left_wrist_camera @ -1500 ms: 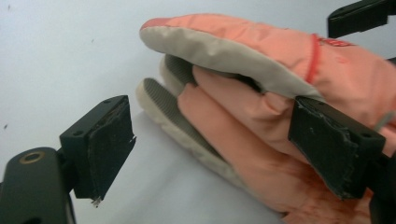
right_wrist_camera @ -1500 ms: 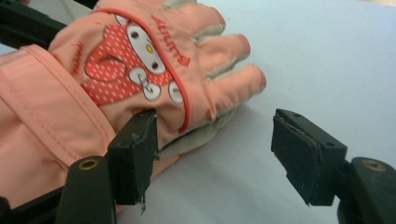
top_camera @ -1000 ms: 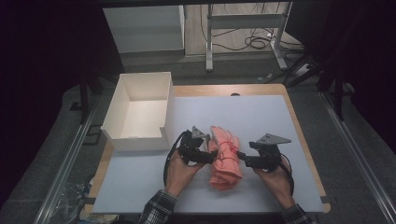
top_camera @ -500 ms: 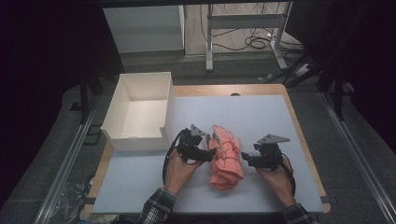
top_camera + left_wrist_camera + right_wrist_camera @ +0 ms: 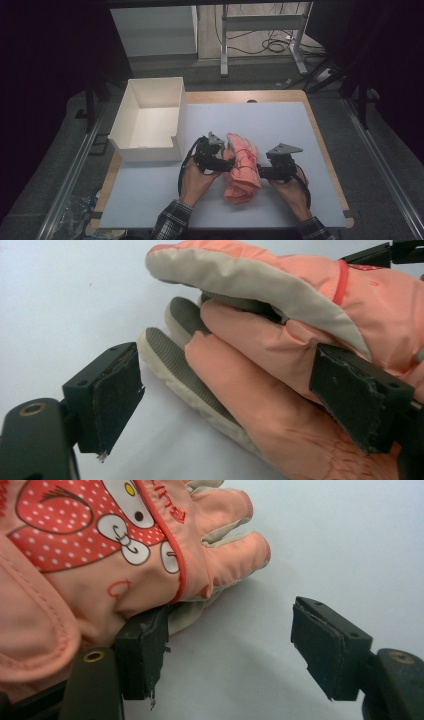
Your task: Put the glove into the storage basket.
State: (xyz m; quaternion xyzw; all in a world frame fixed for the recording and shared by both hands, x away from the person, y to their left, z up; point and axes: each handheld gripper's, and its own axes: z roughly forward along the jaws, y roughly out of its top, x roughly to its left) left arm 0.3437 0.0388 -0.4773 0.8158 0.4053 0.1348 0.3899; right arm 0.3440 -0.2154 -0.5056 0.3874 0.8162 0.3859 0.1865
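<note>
Two salmon-pink padded gloves [image 5: 242,170] lie stacked on the pale table, between my two grippers. The lower glove [image 5: 235,365] has grey ribbed finger pads, and the upper one [image 5: 100,545] carries a red dotted cartoon patch. My left gripper [image 5: 227,162] is at the pile's left side with its jaws open. Around the lower glove's fingers stands my left gripper [image 5: 237,405]; its left pad [image 5: 117,400] is clear of them. My right gripper [image 5: 260,172] is at the pile's right side. It [image 5: 232,650] is open, one jaw tucked under the glove's edge, the other over bare table.
A white open-topped box [image 5: 150,152] stands empty at the table's left, close behind my left hand. The pale table top [image 5: 280,130] stretches behind and to the right of the gloves. Its wooden edge [image 5: 327,150] runs along the right side.
</note>
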